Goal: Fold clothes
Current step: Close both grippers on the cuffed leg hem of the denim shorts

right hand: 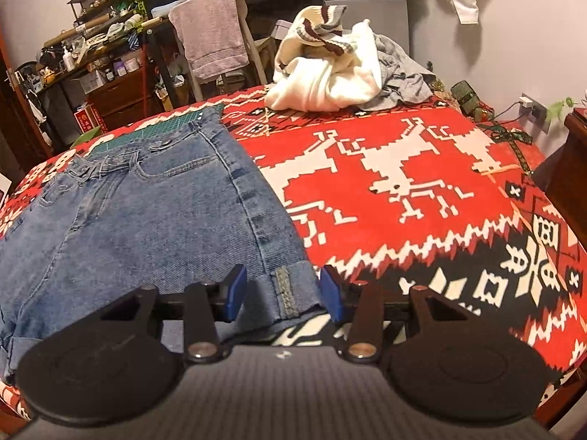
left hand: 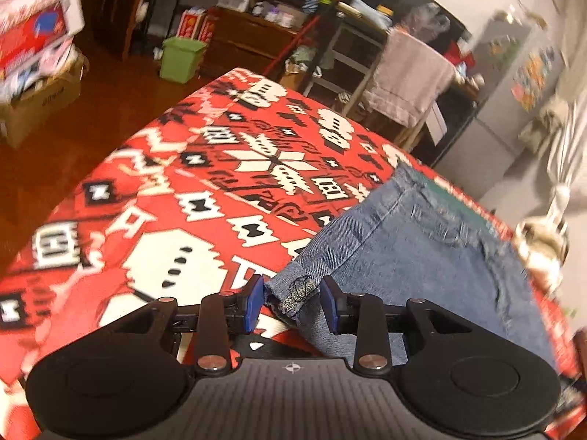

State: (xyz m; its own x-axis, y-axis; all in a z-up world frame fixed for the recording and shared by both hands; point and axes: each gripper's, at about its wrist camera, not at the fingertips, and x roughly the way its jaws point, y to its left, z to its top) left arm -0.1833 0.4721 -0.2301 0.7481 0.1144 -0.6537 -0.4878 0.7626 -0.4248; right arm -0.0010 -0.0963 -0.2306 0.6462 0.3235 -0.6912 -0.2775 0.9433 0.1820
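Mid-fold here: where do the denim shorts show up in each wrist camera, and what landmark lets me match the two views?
Left wrist: the denim shorts fill the lower right, a frayed hem corner between the open fingers of the left gripper.
Right wrist: the shorts fill the left half, a cuffed hem between the open fingers of the right gripper.
Shared landmark: the pinkish towel draped over a chair beyond the table.

The denim shorts (right hand: 146, 212) are of blue cloth with a rough, faded weave — the cuff seam is frayed; the table cover (right hand: 403, 183) is a matt woven cloth, red, white and black; the left gripper (left hand: 292, 302) and right gripper (right hand: 281, 295) are of matt black plastic with smooth blue pads and shiny metal rivets.
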